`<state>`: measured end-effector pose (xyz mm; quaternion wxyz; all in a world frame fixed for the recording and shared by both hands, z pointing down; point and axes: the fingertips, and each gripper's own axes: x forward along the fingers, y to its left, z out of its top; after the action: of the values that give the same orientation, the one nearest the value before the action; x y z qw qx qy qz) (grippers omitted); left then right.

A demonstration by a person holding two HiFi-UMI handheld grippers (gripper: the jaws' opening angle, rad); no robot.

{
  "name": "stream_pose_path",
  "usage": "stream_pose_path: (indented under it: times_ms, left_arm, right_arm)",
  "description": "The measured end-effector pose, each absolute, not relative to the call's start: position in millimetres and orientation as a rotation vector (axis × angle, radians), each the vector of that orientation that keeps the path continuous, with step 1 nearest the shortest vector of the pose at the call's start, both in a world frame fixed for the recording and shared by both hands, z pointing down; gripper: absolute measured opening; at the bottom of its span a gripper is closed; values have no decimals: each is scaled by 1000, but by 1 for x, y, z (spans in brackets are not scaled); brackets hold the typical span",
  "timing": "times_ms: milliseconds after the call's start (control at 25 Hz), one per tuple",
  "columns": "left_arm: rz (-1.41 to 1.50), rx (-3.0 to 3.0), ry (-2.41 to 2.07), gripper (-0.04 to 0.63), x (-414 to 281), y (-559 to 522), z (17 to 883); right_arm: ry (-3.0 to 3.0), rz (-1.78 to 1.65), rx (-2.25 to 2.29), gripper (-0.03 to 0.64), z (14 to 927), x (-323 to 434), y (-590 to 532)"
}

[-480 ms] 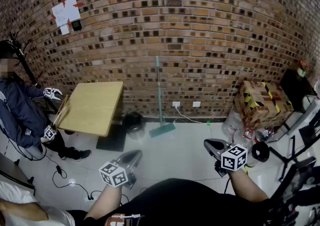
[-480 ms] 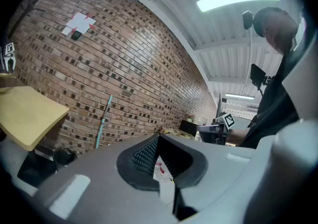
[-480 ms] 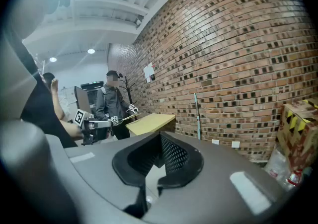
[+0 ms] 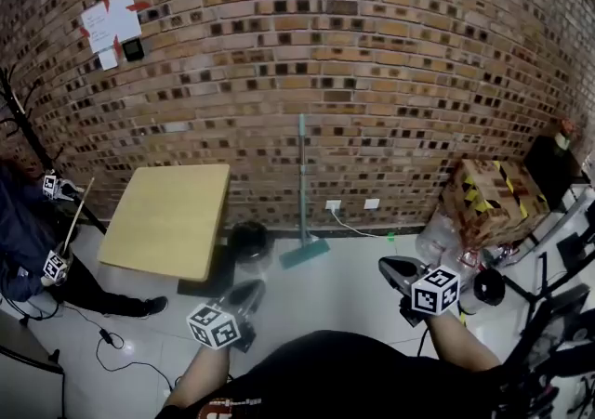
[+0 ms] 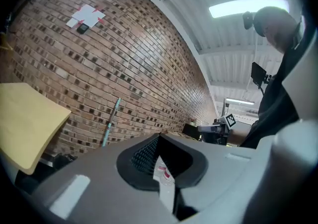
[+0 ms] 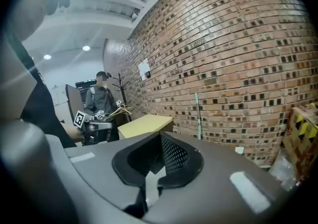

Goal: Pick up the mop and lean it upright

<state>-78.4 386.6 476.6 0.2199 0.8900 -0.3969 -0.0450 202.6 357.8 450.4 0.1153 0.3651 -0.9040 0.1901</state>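
The brick wall (image 4: 372,83) fills the far side of your head view, and the pale tiled floor (image 4: 353,282) runs from its foot back toward you. At the left, a yellow tabletop (image 4: 167,217) stands against the wall. At the right sits a cardboard box (image 4: 488,199) striped with black and yellow tape. Another person (image 4: 20,241) in a dark jacket is at the far left edge.

The mop (image 4: 303,176) stands upright with its handle against the wall and its teal head on the floor. It is between the tabletop and the box, just right of a black bin (image 4: 249,242), and well apart from both of your claws.

Your left claw (image 4: 249,293) is low in front of you, its jaws pressed together with nothing between them. Your right claw (image 4: 394,268) is also pressed together and empty, and it tips slightly downward. High on the wall at the left hangs a white paper (image 4: 110,25).
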Motion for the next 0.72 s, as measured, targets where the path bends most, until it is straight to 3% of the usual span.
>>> stream_pose_path:
  times_ms: [440, 720]
  left_arm:
    - [-99, 2451, -1132, 0, -193, 289, 486]
    - [-104, 2426, -1172, 0, -194, 239, 491]
  right_arm:
    - [-2657, 531, 1038, 14, 444, 88, 239]
    - [-2669, 549, 992, 14, 458, 89, 185]
